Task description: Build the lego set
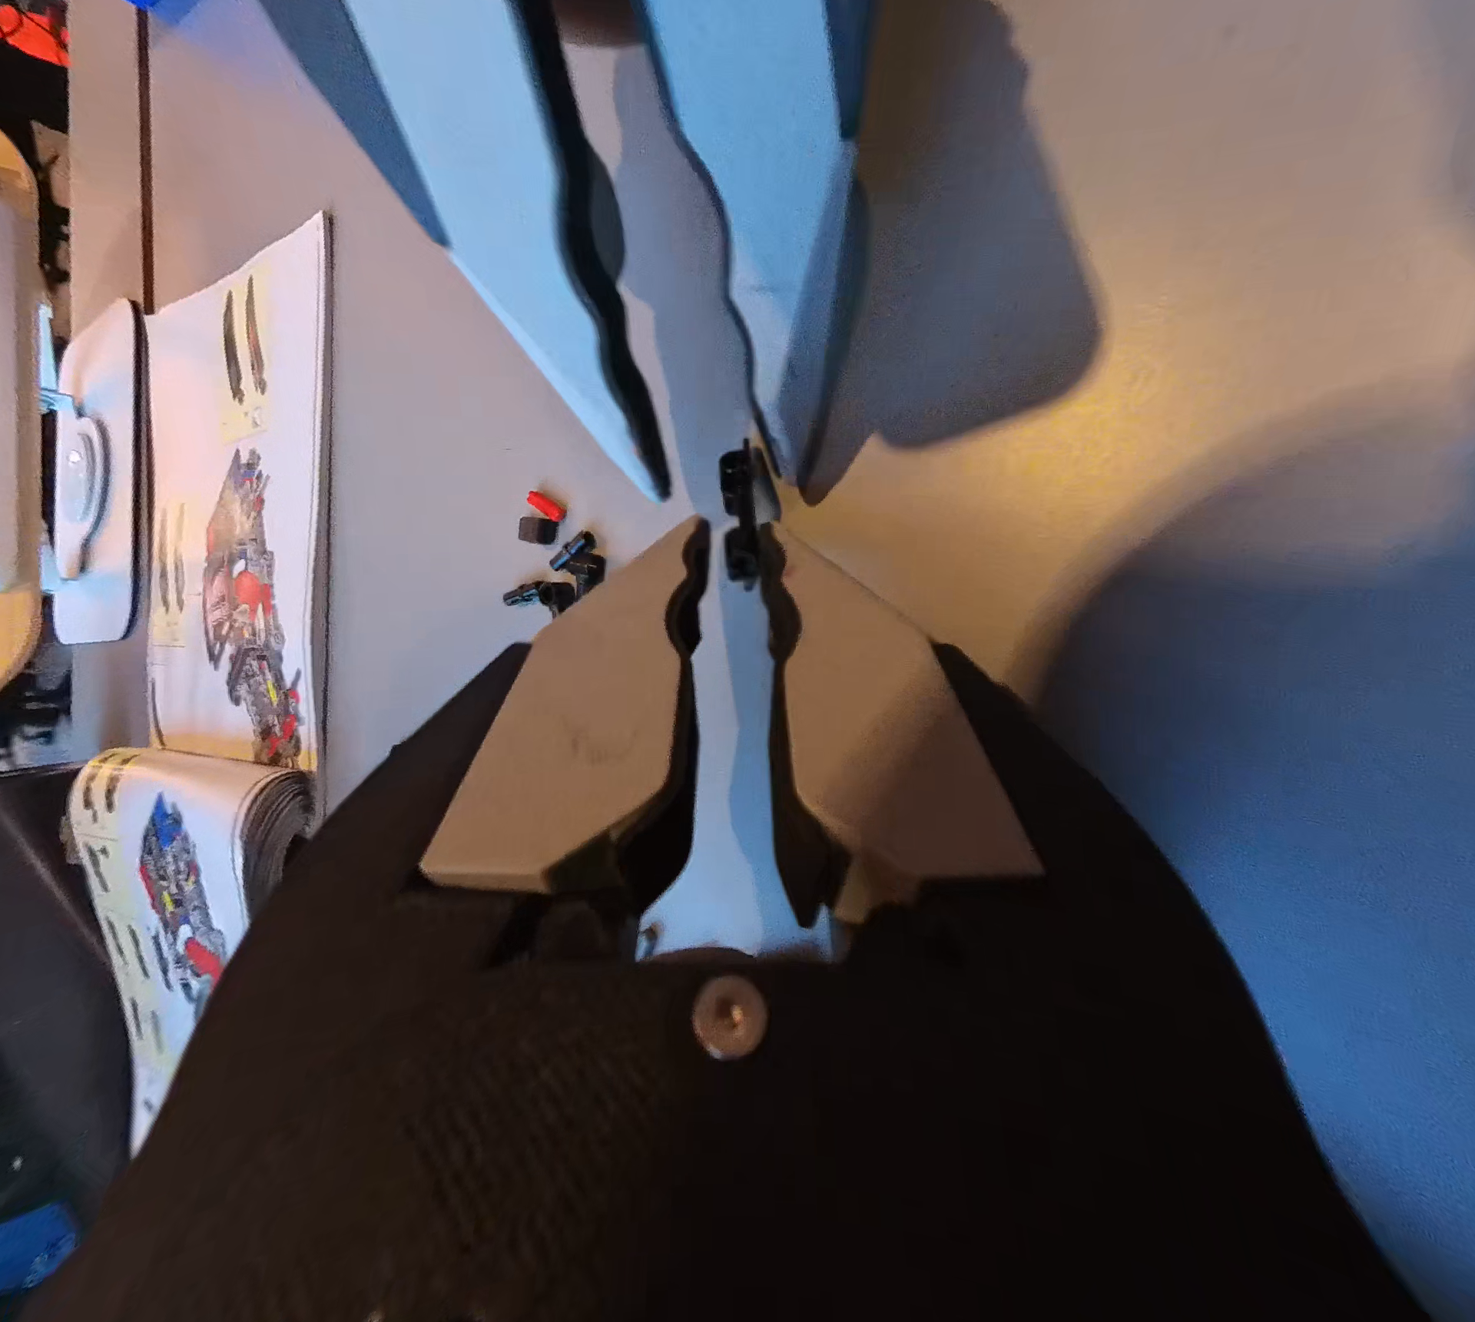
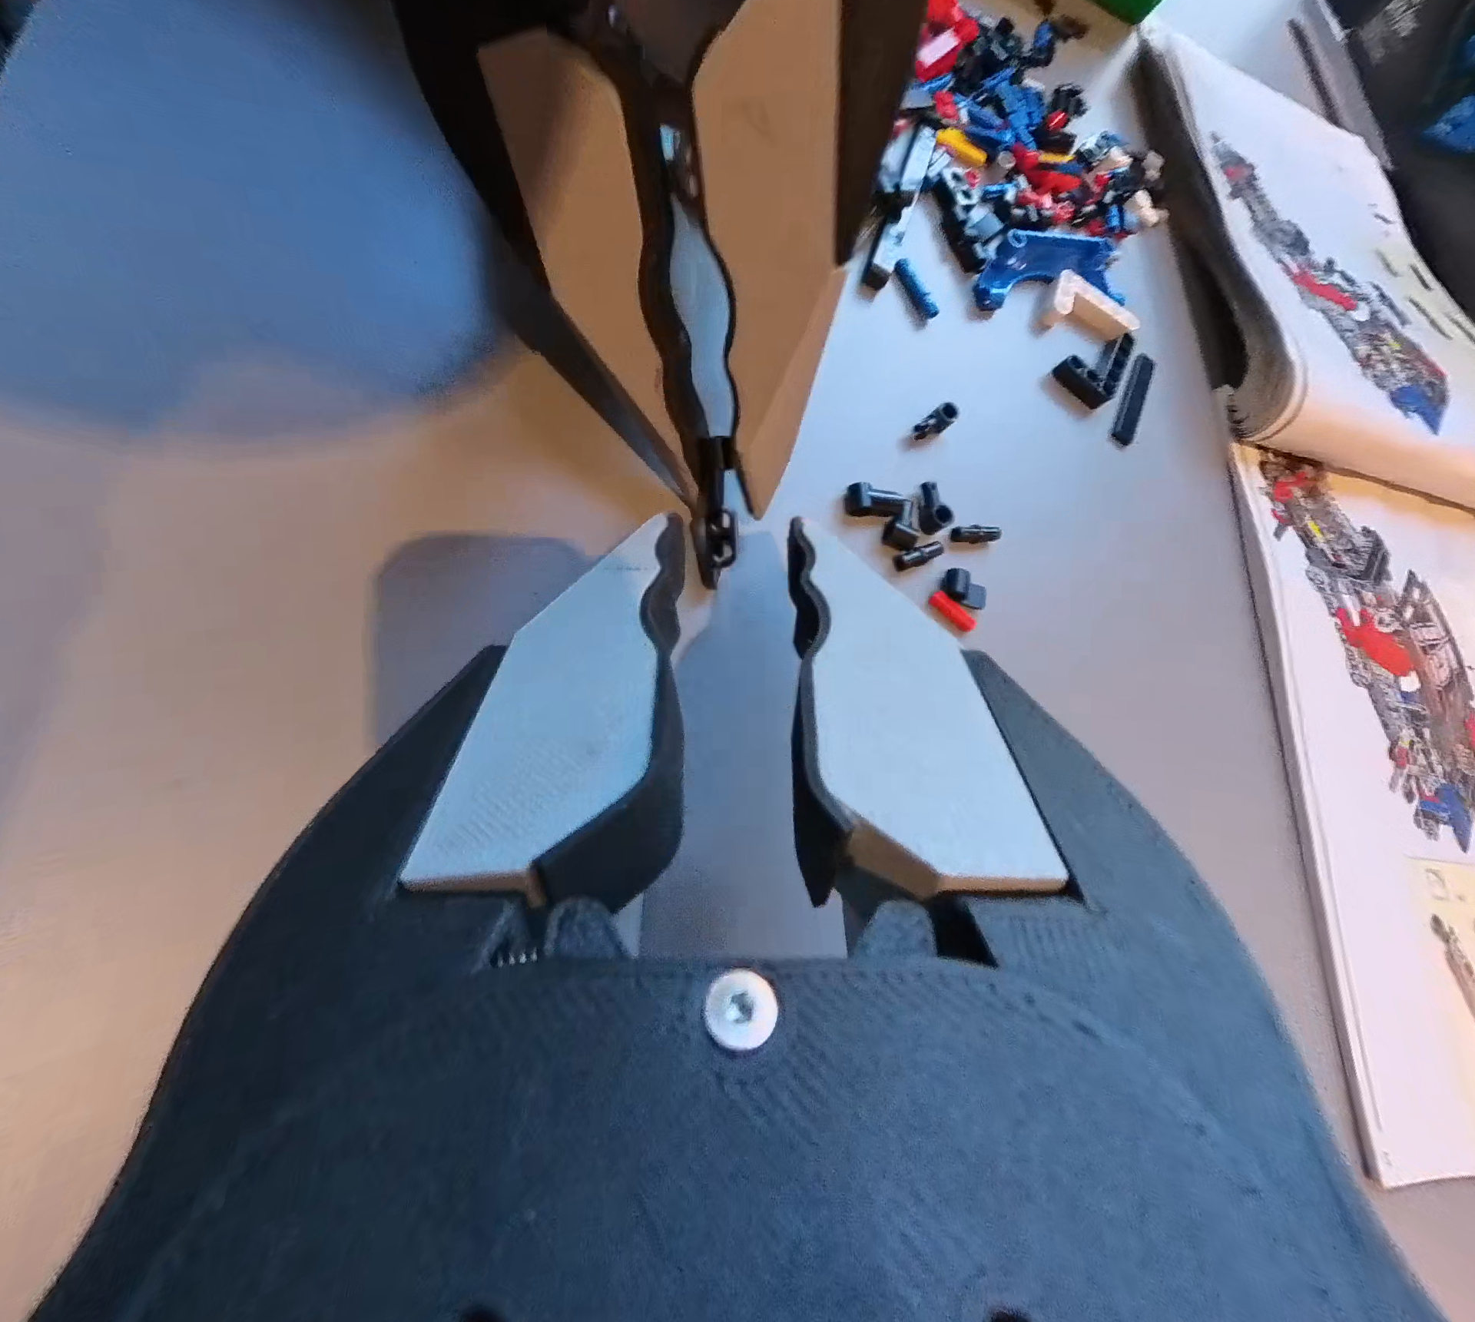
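My left gripper (image 1: 741, 529) has beige fingers and is shut on a small black lego piece (image 1: 738, 486), held just above the table. The right wrist view shows it (image 2: 718, 493) coming in from the top with the black piece (image 2: 716, 533) sticking out past its tips. My right gripper (image 2: 734, 525), with grey fingers, is open and meets it tip to tip. The free end of the piece lies between its tips, close to one finger (image 2: 666, 541). In the left wrist view the right gripper (image 1: 730, 489) comes in from the top.
Small black pins (image 2: 918, 525) and a red pin (image 2: 951, 607) lie just beside the grippers, also in the left wrist view (image 1: 559, 565). A pile of mixed lego parts (image 2: 1022, 166) and black beams (image 2: 1093, 366) lie farther off. An open instruction booklet (image 2: 1373, 645) lies at the table's side. My left and right fingertips are right by each other.
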Action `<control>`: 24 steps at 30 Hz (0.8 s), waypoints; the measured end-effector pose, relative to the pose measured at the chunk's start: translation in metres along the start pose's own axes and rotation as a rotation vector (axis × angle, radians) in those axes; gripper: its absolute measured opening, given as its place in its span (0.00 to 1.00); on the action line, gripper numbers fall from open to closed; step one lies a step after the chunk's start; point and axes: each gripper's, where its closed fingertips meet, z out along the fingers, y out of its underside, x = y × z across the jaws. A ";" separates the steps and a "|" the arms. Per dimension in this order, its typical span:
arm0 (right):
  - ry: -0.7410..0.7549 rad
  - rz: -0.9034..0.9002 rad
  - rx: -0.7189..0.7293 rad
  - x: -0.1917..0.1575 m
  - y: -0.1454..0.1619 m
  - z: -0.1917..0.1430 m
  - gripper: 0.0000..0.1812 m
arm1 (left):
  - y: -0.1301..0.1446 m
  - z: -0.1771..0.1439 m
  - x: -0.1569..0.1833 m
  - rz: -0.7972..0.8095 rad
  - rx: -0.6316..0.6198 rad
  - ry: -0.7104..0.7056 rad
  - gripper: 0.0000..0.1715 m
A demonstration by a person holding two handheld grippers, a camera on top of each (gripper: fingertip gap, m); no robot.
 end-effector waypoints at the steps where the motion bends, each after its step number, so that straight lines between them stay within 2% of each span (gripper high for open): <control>1: -0.009 -0.010 -0.018 -0.003 0.002 0.002 0.12 | -0.001 -0.001 -0.001 -0.020 0.007 0.005 0.10; 4: -0.038 -0.029 -0.033 -0.011 0.005 0.005 0.07 | -0.001 -0.008 0.002 -0.033 0.014 0.043 0.20; 7: -0.033 -0.026 -0.040 -0.010 0.007 0.004 0.07 | 0.003 -0.016 0.003 -0.042 0.004 0.054 0.26; 10: -0.026 -0.004 -0.036 -0.007 0.008 0.002 0.07 | 0.007 -0.023 0.003 -0.098 0.000 0.057 0.27; 13: -0.026 0.030 -0.011 -0.005 0.005 -0.001 0.08 | 0.002 -0.032 -0.003 -0.213 0.067 0.052 0.27; 16: -0.022 0.072 0.029 0.000 -0.001 -0.003 0.09 | 0.004 -0.043 -0.027 -0.365 0.154 -0.009 0.27; 18: -0.011 0.111 0.057 0.006 -0.006 -0.005 0.12 | 0.015 -0.048 -0.045 -0.457 0.166 -0.057 0.33; 24: 0.048 0.263 0.168 0.036 -0.025 -0.010 0.22 | 0.045 -0.067 -0.092 -0.651 0.226 -0.209 0.35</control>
